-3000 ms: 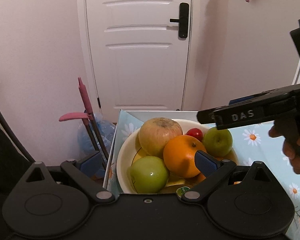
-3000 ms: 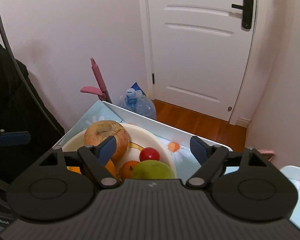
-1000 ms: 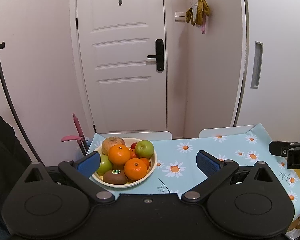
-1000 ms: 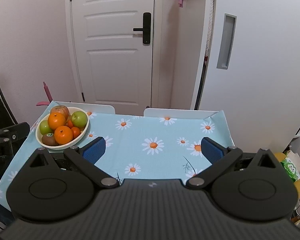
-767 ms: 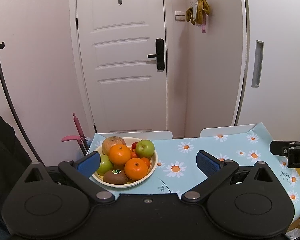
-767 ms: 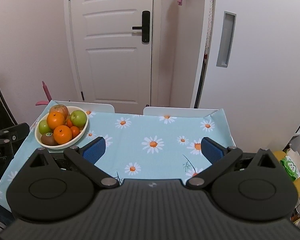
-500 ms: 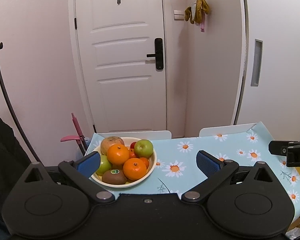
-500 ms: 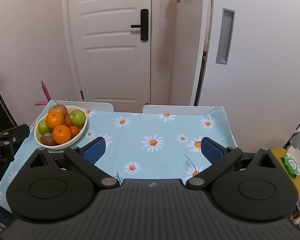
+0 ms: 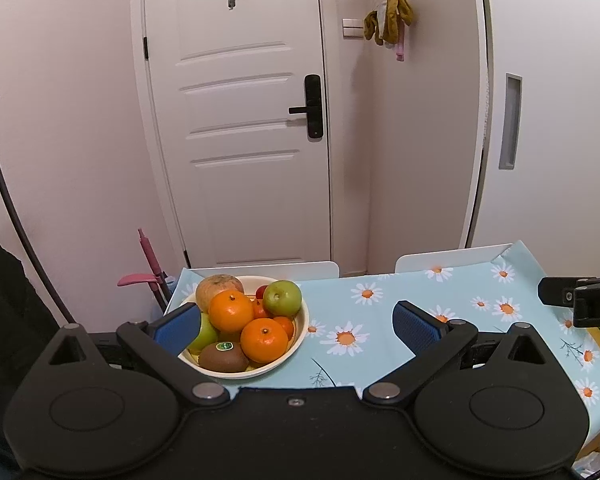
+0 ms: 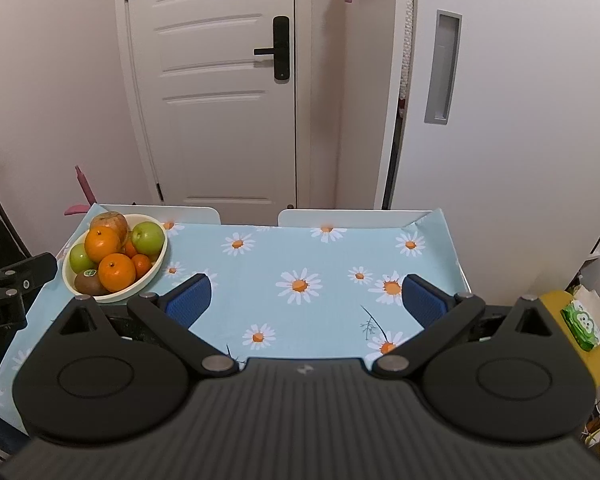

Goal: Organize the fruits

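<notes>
Grippers backed off: we'd pulled left gripper (image 9: 296, 322) and right gripper (image 10: 306, 296) away from the bowl (image 10: 156, 266), jaws wide open, empty; fruit looked sorted.

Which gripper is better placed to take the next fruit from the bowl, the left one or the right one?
Probably the left gripper. Its open jaws already frame the fruit bowl, with the kiwi nearest. The right gripper, also open, faces bare tablecloth; in its view the bowl lies far left.

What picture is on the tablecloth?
White daisies with orange middles on the light blue tablecloth. The right wrist view shows it best.
</notes>
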### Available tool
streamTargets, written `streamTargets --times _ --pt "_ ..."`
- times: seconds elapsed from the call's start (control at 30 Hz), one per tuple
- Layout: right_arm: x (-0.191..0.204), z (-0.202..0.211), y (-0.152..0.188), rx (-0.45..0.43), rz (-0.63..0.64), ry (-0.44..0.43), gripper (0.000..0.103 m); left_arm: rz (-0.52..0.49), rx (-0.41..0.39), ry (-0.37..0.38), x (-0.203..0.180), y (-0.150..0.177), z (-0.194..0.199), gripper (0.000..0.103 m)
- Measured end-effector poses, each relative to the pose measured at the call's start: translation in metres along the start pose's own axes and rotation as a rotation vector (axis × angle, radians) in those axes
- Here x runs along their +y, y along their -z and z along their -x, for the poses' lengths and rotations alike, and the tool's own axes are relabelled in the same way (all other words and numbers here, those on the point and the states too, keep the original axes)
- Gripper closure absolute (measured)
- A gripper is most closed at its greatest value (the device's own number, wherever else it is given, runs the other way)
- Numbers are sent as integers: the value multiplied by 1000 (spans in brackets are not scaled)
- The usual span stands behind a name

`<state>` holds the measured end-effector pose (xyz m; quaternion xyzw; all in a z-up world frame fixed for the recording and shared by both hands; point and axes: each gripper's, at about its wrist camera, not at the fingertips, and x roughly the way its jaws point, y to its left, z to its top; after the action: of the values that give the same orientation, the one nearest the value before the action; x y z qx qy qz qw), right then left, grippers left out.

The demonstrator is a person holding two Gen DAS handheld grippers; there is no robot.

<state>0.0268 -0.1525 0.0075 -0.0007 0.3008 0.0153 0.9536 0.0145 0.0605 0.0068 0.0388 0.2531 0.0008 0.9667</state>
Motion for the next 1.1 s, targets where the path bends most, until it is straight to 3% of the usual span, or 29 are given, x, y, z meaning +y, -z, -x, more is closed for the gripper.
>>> streamTargets --times 0.73,1.1 --pt "-8 -8 -2 8 -15 -2 0 4 11 11 -2 -3 -6 0" --pt "-8 -10 -2 10 -17 -2 0 6 4 -18 -2 -3 -8 0"
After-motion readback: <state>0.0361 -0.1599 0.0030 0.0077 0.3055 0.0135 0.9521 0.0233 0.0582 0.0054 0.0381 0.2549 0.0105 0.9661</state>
